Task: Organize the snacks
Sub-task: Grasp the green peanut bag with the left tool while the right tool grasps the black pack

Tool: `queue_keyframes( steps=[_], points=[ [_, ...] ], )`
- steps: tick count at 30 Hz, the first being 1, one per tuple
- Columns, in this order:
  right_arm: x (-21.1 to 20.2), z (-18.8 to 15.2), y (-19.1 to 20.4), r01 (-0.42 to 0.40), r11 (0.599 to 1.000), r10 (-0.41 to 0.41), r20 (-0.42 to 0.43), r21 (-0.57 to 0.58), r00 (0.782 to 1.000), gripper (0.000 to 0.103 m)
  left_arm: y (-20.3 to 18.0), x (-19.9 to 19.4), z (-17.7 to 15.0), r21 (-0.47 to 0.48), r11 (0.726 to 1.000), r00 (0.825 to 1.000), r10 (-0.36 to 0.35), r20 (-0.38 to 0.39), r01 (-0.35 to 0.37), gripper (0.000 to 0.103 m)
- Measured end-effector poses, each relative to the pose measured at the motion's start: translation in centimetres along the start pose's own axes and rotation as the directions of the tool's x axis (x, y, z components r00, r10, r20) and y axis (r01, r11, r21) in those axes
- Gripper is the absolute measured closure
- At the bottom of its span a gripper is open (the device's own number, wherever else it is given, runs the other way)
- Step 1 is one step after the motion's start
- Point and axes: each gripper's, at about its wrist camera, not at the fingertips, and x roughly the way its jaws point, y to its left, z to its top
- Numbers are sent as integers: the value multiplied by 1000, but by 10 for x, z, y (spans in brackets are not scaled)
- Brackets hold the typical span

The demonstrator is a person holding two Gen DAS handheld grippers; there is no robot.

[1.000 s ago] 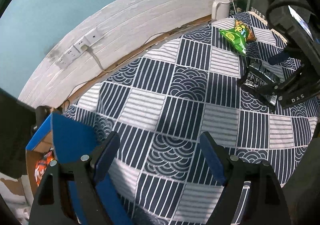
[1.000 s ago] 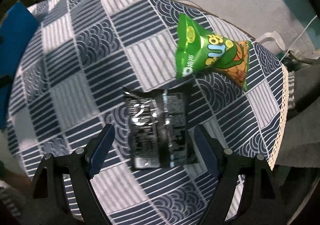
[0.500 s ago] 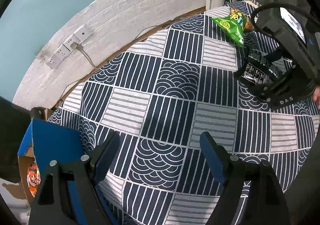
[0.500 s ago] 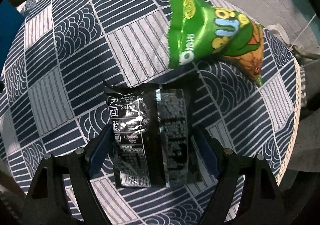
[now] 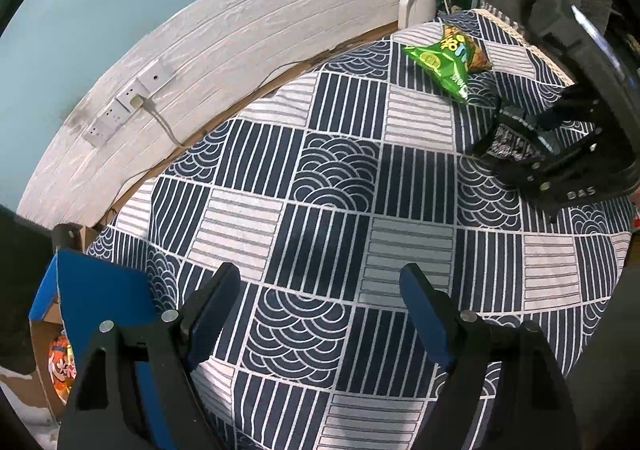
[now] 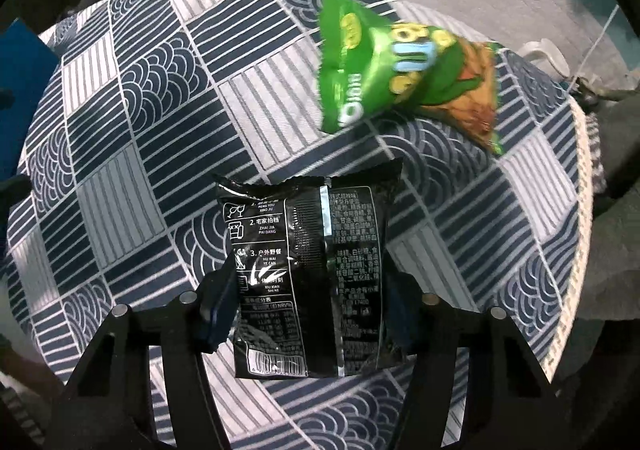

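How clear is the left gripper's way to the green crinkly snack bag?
Probably clear: left gripper is open and empty, only bare checked tablecloth lies between; the green snack bag sits at the far edge, so reach is uncertain.

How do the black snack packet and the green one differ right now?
The black packet lies flat with its printed back up; the green packet looks puffed and lies askew. The black packet sits between the right gripper fingers, whose jaws have just been closing, while the green packet lies untouched beyond it. Both rest on the patterned tablecloth.

Black packet [image 6: 308, 282], green bag [image 6: 384, 77] beyond
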Motion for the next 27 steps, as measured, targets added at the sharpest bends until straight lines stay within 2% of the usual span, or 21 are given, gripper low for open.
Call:
queue_keyframes(
  steps=[7,16,22,27],
  points=[
    [-46,1,-36,25,997,-30,58,79,998,42,-15,-8,28,39,999,998,-31,53,29,20],
    [-76,6,-83,65,980,-91,129,188,987,42,-51,-2,90,132,990,993,-55,100,42,20],
    [-68,14,-113,72,971,-105,135,230,985,42,-81,11,133,216,973,989,-105,107,80,20],
    [-52,10,-138,9,953,-50,128,302,990,42,-98,26,161,240,963,984,-152,92,126,19]
  ],
)
